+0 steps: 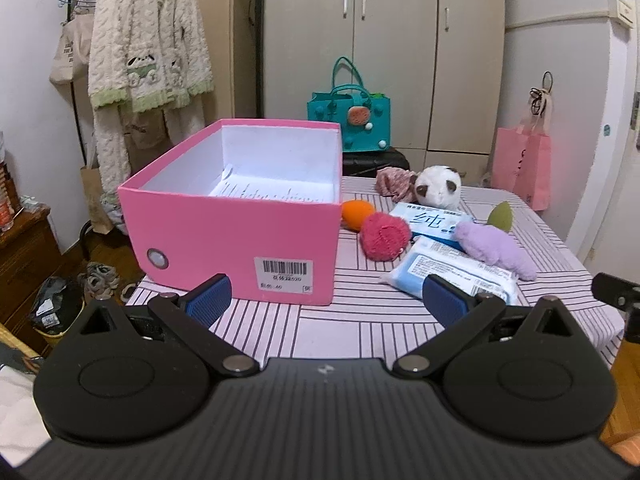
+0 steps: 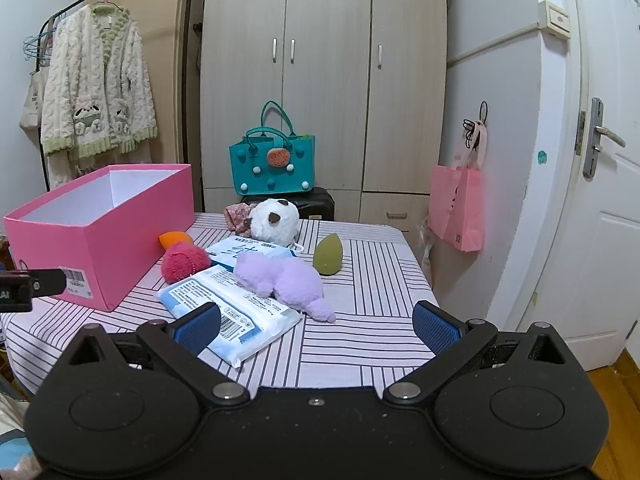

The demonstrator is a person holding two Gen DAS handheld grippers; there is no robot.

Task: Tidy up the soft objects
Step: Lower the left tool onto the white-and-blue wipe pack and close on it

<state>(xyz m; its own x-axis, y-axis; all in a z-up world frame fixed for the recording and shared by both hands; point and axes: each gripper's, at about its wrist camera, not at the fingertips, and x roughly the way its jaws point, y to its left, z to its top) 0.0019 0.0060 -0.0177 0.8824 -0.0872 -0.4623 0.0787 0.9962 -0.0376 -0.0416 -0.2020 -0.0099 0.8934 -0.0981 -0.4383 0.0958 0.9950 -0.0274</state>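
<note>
We hold both tools, left tool (image 1: 326, 294) and right tool (image 2: 316, 322), wide open and empty; next we reach for the purple plush (image 2: 282, 280) mid-worktop, destined for the pink box (image 2: 100, 236).

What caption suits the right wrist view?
Open right gripper faces purple plush, tissue packs and pink box on striped table.

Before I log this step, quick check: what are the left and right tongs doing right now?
Left tongs: open, holding nothing, in front of the pink box.
Right tongs: open, holding nothing, over the wipes pack.
</note>
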